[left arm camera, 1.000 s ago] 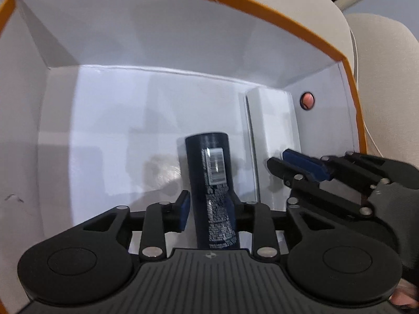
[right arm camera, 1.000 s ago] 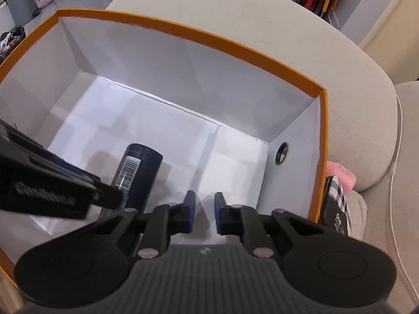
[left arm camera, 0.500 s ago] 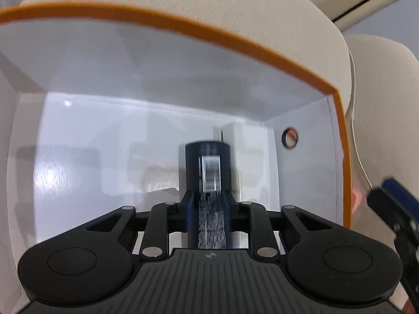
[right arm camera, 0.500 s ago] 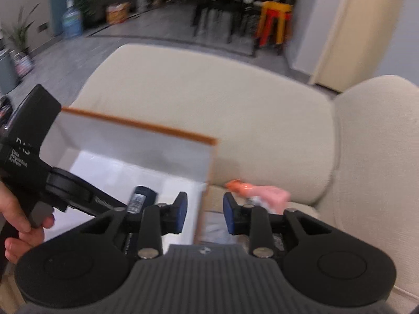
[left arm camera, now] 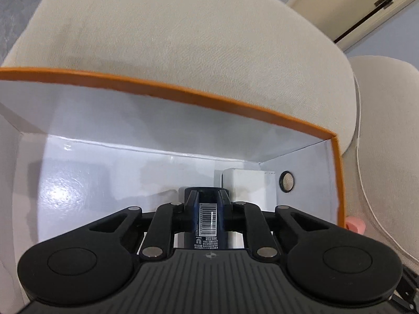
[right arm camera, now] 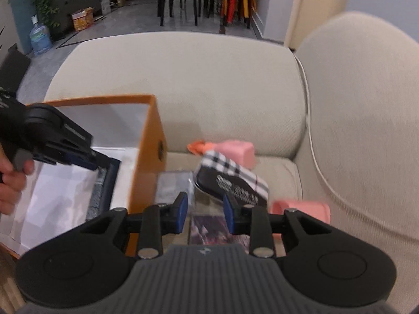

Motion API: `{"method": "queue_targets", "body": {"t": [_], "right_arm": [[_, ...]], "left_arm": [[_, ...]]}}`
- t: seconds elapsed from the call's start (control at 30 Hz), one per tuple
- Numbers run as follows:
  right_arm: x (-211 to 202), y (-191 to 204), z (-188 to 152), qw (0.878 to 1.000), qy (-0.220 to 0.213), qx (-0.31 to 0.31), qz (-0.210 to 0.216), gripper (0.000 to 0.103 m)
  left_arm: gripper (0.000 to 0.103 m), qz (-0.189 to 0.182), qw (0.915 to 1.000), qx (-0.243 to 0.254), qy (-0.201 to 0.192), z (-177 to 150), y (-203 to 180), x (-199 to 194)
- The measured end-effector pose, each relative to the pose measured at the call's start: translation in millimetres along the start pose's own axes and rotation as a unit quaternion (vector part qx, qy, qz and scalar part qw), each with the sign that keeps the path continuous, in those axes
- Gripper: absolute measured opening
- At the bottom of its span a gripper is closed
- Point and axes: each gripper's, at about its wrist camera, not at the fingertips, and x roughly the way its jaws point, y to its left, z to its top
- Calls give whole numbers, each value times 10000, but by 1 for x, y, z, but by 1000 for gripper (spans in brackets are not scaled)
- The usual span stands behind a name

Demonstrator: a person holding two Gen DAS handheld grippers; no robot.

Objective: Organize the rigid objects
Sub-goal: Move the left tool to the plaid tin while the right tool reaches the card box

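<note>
The left wrist view sits low and close inside the orange-rimmed box (left arm camera: 235,110), facing its far white wall and the sofa back (left arm camera: 183,39) beyond. The right wrist view looks from higher, just right of the box (right arm camera: 150,141), toward the sofa (right arm camera: 209,78). The 2 views share box and sofa.

The left black two-finger gripper (left arm camera: 207,206) is clamped tight; the right black blue-padded gripper (right arm camera: 205,216) hangs parted, holding nothing.

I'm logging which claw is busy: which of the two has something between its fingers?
The left claw: it is shut on the dark blue barcoded bottle over the orange box. The right claw is open and empty.
</note>
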Motion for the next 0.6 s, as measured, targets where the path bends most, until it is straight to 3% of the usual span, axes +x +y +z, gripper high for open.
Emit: {"method": "queue_targets", "body": {"t": [0.2, 0.33, 0.43, 0.5, 0.6], "right_arm": [[2, -44, -17, 9976, 167, 665, 47, 35], [0, -62, -25, 9961, 165, 867, 14, 35], [-1, -75, -31, 9938, 192, 1091, 7, 35], [-1, -83, -35, 9912, 232, 1304, 39, 35], [2, -94, -38, 9871, 284, 1576, 67, 35]], "left_arm": [[17, 110, 9945, 810, -661, -20, -32, -38], [17, -58, 9813, 1692, -919, -37, -67, -63], [17, -242, 9613, 2584, -927, -47, -105, -68], [17, -321, 9434, 3184, -877, -53, -130, -64], [22, -236, 9060, 4154, -781, -67, -165, -54]]}}
